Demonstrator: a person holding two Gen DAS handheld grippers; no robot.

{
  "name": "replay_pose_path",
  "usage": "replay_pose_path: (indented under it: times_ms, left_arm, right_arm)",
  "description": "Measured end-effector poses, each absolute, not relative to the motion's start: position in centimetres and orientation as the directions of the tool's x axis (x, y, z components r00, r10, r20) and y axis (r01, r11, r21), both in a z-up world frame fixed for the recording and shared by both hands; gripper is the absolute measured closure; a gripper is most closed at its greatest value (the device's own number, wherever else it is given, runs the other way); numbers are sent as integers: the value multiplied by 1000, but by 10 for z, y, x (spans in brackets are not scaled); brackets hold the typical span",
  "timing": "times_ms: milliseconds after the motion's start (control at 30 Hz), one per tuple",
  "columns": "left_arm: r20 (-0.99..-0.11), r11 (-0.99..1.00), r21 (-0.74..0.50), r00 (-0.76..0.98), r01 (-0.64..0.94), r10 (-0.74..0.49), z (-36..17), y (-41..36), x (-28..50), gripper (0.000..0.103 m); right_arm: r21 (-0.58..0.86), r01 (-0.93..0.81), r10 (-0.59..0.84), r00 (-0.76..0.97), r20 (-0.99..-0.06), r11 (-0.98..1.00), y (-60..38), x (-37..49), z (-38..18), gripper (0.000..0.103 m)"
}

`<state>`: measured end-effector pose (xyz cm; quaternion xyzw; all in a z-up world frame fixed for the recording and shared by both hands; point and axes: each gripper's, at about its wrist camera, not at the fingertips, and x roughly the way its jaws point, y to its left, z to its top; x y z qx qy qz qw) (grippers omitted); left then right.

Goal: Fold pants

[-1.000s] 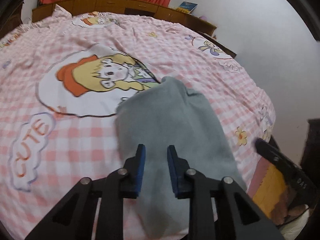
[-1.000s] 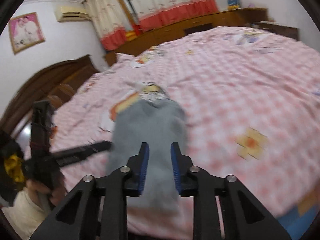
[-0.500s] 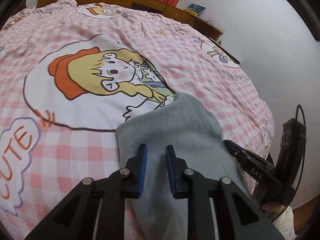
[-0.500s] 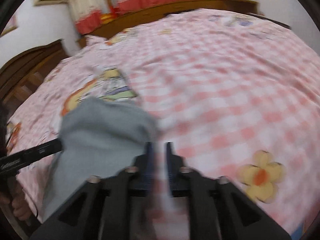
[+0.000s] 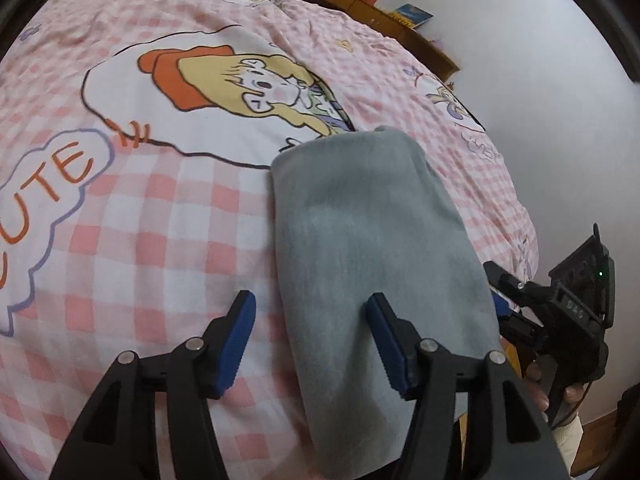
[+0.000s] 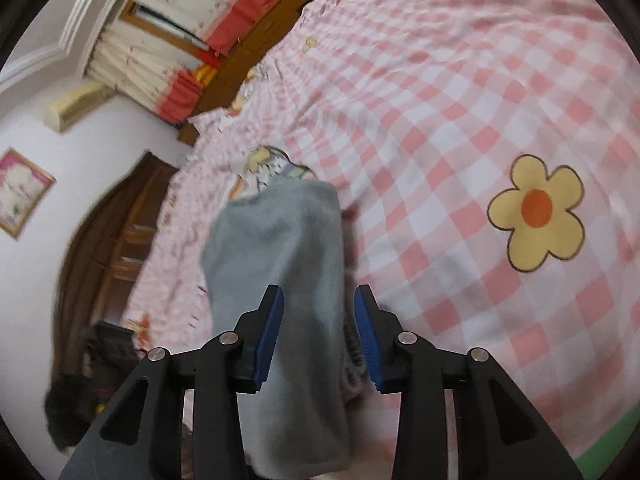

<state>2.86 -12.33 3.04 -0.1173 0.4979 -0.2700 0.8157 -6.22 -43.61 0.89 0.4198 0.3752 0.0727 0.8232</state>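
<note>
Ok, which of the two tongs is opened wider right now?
The left tongs: their blue pads straddle the near left edge of the grey pants. The right tongs are open too, but with a narrower gap.

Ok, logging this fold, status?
Left hand-held gripper open, right hand-held gripper open. Pants folded, flat on bed. Nothing in the way.

Pink checked bedspread, curtains, framed picture.

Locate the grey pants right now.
The grey pants lie folded lengthwise on the pink checked bedspread, far end just below the cartoon girl print; in the right wrist view, they run ahead between the open fingers.
</note>
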Motion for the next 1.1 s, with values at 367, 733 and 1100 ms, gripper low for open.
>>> replay_pose_path:
  times_ms: [367,733,1100]
  left_arm:
    - [-738,804,-453,345,385,-580,25,-143,26,35]
    - [-667,737,-511,336,442,-664,43,-146,24,72]
    - [-597,787,-431,514,442,-616,121,-71,32,74]
  right_arm:
    - [628,128,419,641,-643,767,-398,-39,-10,40]
    - [707,34,484,705,-518,707,-390,-51,-1,68]
    - [685,-169,571,708,-415,709,-316,-15,63,68]
